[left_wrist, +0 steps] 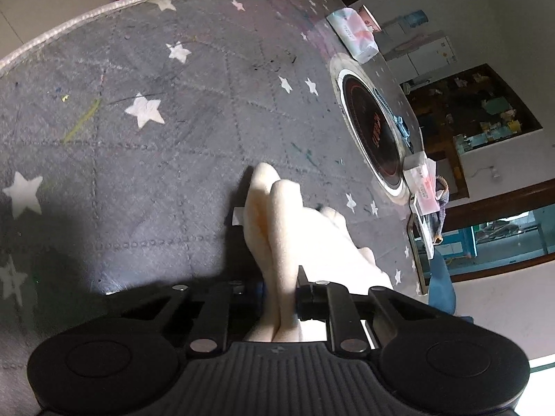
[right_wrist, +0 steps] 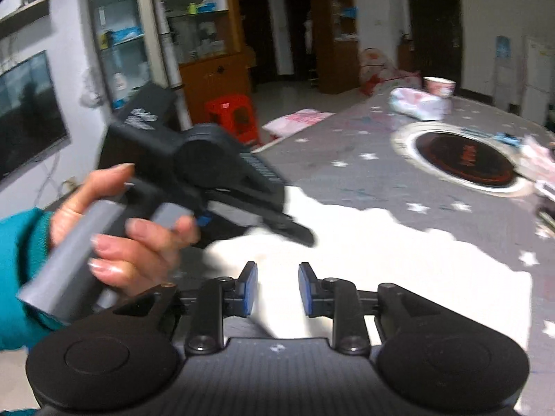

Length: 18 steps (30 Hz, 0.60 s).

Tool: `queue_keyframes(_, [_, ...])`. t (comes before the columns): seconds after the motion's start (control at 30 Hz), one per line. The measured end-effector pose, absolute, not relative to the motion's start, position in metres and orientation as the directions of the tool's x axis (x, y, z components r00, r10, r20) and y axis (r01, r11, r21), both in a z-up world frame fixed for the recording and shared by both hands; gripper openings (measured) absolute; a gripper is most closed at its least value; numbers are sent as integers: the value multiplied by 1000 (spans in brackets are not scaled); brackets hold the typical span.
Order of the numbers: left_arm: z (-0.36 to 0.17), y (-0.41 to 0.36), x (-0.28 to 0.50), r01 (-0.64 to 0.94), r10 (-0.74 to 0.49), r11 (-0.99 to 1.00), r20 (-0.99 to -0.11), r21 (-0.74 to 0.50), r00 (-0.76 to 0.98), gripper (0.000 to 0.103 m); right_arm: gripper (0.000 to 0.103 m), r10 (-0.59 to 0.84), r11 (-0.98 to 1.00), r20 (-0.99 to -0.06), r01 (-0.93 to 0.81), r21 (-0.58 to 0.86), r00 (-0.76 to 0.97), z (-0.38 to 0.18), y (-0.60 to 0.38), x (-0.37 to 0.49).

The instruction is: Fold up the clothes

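A cream-white fleecy garment [right_wrist: 399, 263] lies spread on the grey star-patterned table cover [right_wrist: 347, 159]. In the left wrist view my left gripper [left_wrist: 279, 298] is shut on a bunched fold of the same garment [left_wrist: 277, 215], which sticks up between its fingers and trails off to the right. In the right wrist view my right gripper [right_wrist: 277, 287] is open and empty, just above the garment's near edge. The left gripper [right_wrist: 295, 228] shows there too, held by a hand in a teal sleeve, its fingers on the garment's left edge.
A round black induction hob [left_wrist: 373, 128] is set into the table beyond the garment. Tissue packs [left_wrist: 352, 33] and a pink cup [right_wrist: 438, 86] stand at the far end. A red stool [right_wrist: 232, 114], cabinets and a television lie past the table's left edge.
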<state>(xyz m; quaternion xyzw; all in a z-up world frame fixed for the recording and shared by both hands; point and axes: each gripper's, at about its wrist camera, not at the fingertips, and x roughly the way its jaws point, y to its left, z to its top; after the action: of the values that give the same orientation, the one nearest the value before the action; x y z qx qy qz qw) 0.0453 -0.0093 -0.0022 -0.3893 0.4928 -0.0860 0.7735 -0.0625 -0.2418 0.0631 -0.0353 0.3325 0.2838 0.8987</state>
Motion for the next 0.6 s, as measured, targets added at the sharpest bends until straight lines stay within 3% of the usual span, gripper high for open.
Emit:
queue_keyframes(0.13, [2, -14, 45, -229, -498, 714, -709, -662, 499, 18, 28, 363, 915, -634, -390, 105, 683, 57, -285, -49])
queue_keyframes(0.37, [7, -21, 46, -203, -464, 758, -731, -620, 499, 18, 56, 173, 985, -676, -128, 117, 716, 37, -363, -16])
queue_keyframes(0.5, [9, -24, 46, -186, -452, 777, -738, -601, 501, 18, 56, 192, 976, -687, -62, 209, 701, 22, -386, -1])
queue_keyframes(0.6, [10, -28, 47, -168, -441, 795, -744, -584, 502, 18, 44, 217, 967, -681, -58, 248, 699, 15, -391, 4])
